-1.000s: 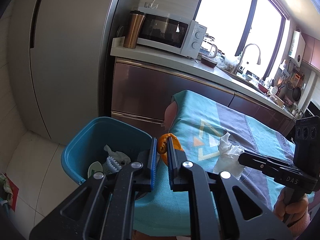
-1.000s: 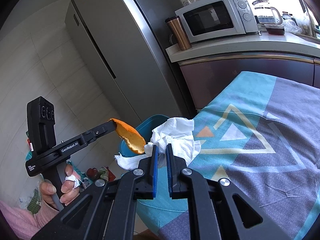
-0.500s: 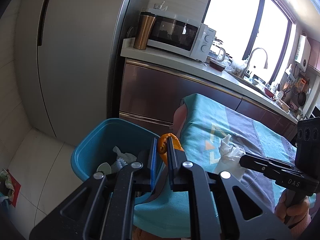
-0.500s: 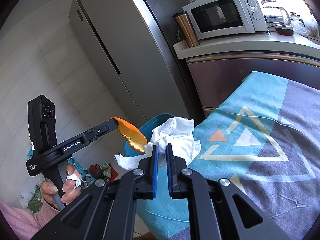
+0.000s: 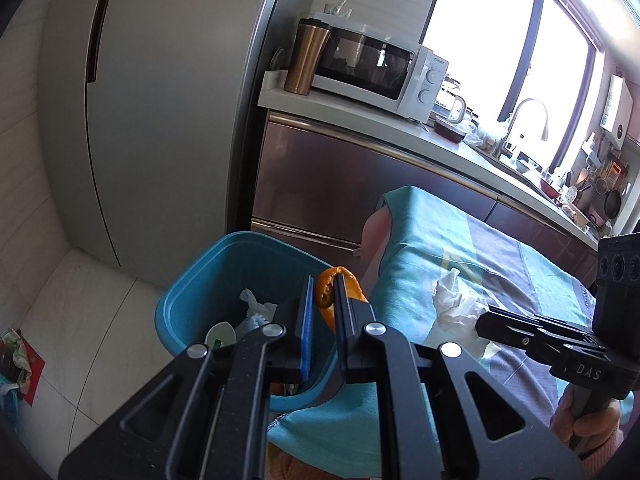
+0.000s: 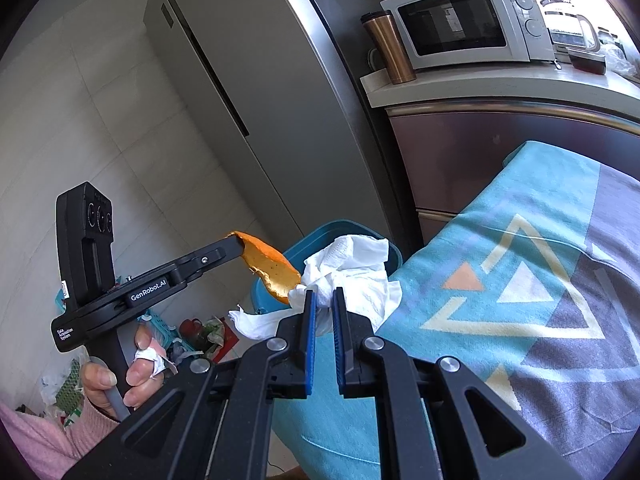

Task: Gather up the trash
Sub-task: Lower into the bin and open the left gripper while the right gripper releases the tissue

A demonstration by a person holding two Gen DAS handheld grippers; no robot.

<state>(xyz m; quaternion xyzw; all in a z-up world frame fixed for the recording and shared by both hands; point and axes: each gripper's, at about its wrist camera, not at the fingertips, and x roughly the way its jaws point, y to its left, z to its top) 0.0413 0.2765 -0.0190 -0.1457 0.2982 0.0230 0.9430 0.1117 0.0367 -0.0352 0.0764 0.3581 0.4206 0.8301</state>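
Now each hand-held gripper grasps trash: left [image 5: 323,294] curled orange peel [image 5: 325,295], right [image 6: 324,300] crumpled white tissue [image 6: 352,268]

Table [image 6: 560,380] under teal-grey patterned cloth [image 6: 520,240], blue bin [image 5: 208,280] on tiled floor [image 5: 80,320]

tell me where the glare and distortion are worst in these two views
Left wrist view: the window is blown out white, leaving the cabinets under it dim; the fridge edge bows from fisheye. Right wrist view: light is more even, with glare only at the top right corner by the kettle; black vignette rings the corners, and the fridge leans sharply.
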